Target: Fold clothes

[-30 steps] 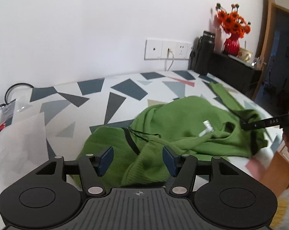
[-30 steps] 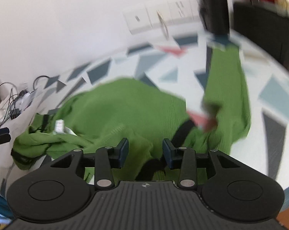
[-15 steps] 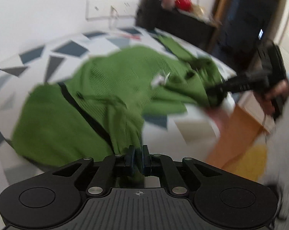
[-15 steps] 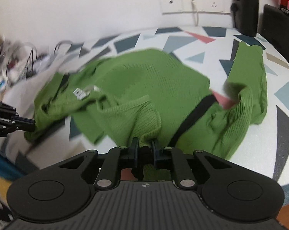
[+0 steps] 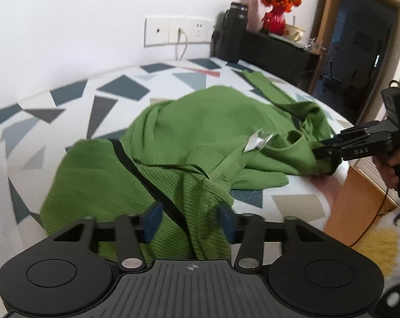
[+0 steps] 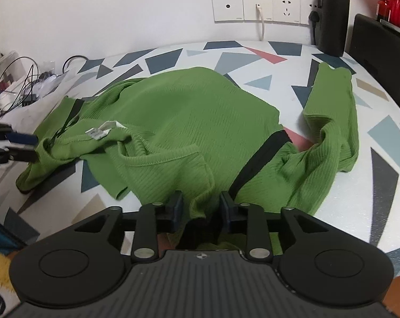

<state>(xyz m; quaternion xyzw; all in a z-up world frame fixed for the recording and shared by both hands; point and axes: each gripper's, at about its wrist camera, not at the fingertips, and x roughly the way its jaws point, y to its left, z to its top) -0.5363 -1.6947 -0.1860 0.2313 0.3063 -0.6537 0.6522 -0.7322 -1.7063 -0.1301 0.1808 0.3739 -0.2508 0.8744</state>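
Note:
A green ribbed sweater with black trim and a white label lies crumpled on the patterned table. My left gripper is at the sweater's near edge. Its jaws are opening, with a fold of loose cloth and a black band between them. My right gripper is at another edge of the sweater. Its jaws are opening too, around a bunched fold. Each gripper also shows in the other's view: the right gripper in a hand, the left gripper at the label side.
A black bottle and wall sockets stand at the back. A dark cabinet carries a red vase of orange flowers. Cables and papers clutter the table's left end. A yellow rug lies on the floor.
Both grippers went from open to pinched tight on sweater folds half a second ago. Now both pairs of jaws stand apart again, with cloth still between them. The sweater has shifted slightly.

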